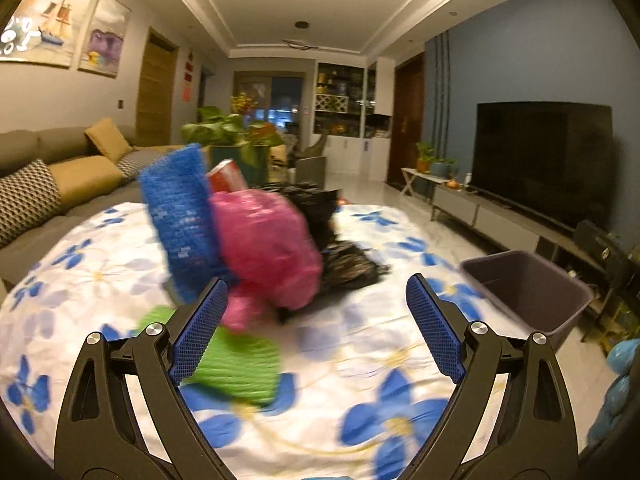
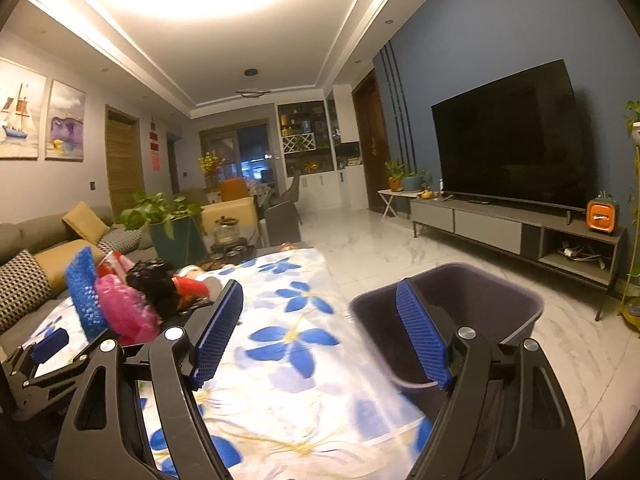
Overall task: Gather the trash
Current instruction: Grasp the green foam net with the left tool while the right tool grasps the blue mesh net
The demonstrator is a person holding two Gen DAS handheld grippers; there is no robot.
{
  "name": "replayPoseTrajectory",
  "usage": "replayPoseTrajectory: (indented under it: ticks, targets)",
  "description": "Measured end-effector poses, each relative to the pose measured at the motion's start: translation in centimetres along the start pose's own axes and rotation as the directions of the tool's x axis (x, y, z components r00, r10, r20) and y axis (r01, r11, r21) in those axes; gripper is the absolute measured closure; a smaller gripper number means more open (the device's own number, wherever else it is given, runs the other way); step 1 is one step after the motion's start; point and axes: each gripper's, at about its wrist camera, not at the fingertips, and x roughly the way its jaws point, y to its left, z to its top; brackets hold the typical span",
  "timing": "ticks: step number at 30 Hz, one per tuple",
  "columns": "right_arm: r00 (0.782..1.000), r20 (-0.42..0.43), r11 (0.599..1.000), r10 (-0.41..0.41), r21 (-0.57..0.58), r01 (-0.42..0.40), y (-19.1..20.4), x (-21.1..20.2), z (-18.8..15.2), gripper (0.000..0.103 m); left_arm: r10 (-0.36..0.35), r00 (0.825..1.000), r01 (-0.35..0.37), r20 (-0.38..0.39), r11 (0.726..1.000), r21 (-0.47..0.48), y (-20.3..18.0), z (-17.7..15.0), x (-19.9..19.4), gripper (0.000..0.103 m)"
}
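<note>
On the flowered cloth: trash sits heaped in one pile, well apart from the bin.
Table [image 1: 360, 344]: covered with a white cloth printed with blue flowers, sofa along its far left side.
Trash pile [image 1: 256, 240]: a pink plastic bag [image 1: 268, 244] in front, a blue mesh pad [image 1: 176, 216] leaning against it, a black bag [image 1: 320, 220] behind, a red packet [image 1: 226, 176] at the back, a green pad [image 1: 240, 368] lying flat nearest the camera.
Bin [image 2: 452, 320]: dark, open-topped, standing off the table's right edge, likely so pieces can be dropped straight in.
Left gripper [image 1: 316, 328]: tongs spread wide, holding nothing, aimed at the pink bag; probably lining up a first grab.
Right gripper [image 2: 320, 332]: tongs apart and empty, hanging between cloth and bin.
Blur: details of the pile are smeared.
</note>
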Motion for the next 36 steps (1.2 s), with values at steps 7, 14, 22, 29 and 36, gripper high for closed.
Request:
replayPoseTrajectory:
  ticks: [7, 14, 22, 29, 36]
  targets:
    - [0.998, -0.017, 0.998, 0.064, -0.007, -0.064, 3.4, 0.0, -1.1, 0.026, 0.074, 0.997, -0.074, 0.007, 0.997, 0.0, 4.6, -1.6, -1.0, 0.014]
    - [0.991, -0.044, 0.992, 0.126, -0.016, -0.127, 6.6, 0.7, -2.0, 0.026, 0.126, 0.992, -0.127, -0.032, 0.992, -0.023, 8.3, -2.7, -0.5, 0.014]
    - [0.979, -0.077, 0.98, 0.189, -0.049, -0.193, 10.3, 2.3, -2.9, 0.026, 0.059, 0.983, -0.067, -0.171, 0.997, -0.04, 10.7, -3.7, 2.5, 0.041]
    - [0.968, -0.108, 0.97, 0.226, -0.064, -0.233, 12.1, 3.2, -3.4, 0.026, 0.0, 0.97, -0.019, -0.245, 0.997, -0.077, 11.7, -4.7, 4.0, 0.079]
    - [0.957, -0.133, 0.96, 0.257, -0.081, -0.269, 14.0, 3.9, -3.8, 0.026, -0.04, 0.97, 0.011, -0.239, 0.993, -0.122, 12.4, -4.6, 3.0, 0.094]
